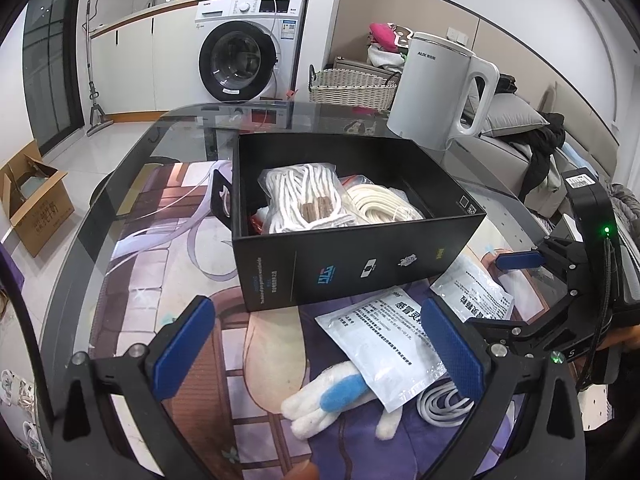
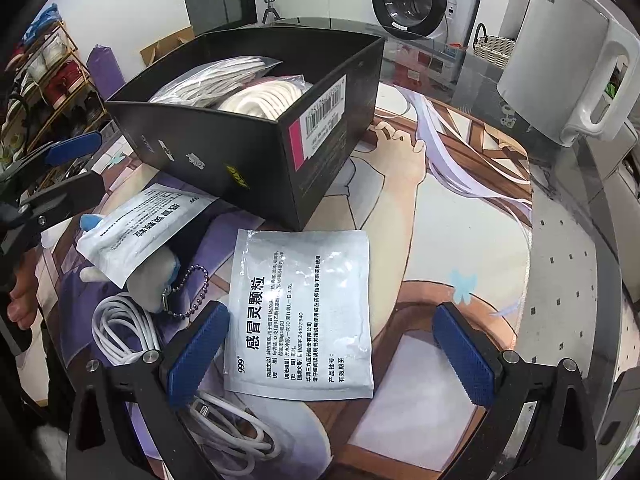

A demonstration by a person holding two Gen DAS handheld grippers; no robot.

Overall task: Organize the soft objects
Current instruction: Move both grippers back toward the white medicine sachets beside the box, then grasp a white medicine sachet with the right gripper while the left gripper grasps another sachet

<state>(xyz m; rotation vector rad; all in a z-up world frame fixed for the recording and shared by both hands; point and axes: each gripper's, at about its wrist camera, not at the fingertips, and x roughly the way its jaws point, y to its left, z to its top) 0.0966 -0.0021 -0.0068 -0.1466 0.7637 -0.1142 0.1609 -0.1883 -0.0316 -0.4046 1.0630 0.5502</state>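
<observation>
While both the left gripper (image 1: 316, 348) and right gripper (image 2: 330, 354) hang spread and empty, a medicine sachet (image 2: 302, 312) printed "999 感冒灵颗粒" lies flat on the mat (image 2: 460, 216), long axis toward the black box (image 2: 240, 148). That box holds bagged white rope (image 1: 304, 196) and cream cord (image 1: 380, 204). Behind stands an AUX kettle (image 1: 436, 92).

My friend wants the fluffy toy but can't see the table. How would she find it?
Start at the black box on the picture mat. In front of it, a white medicine packet lies partly over the plush toy. It is the only furry thing, white with a blue patch and a bead chain.
</observation>
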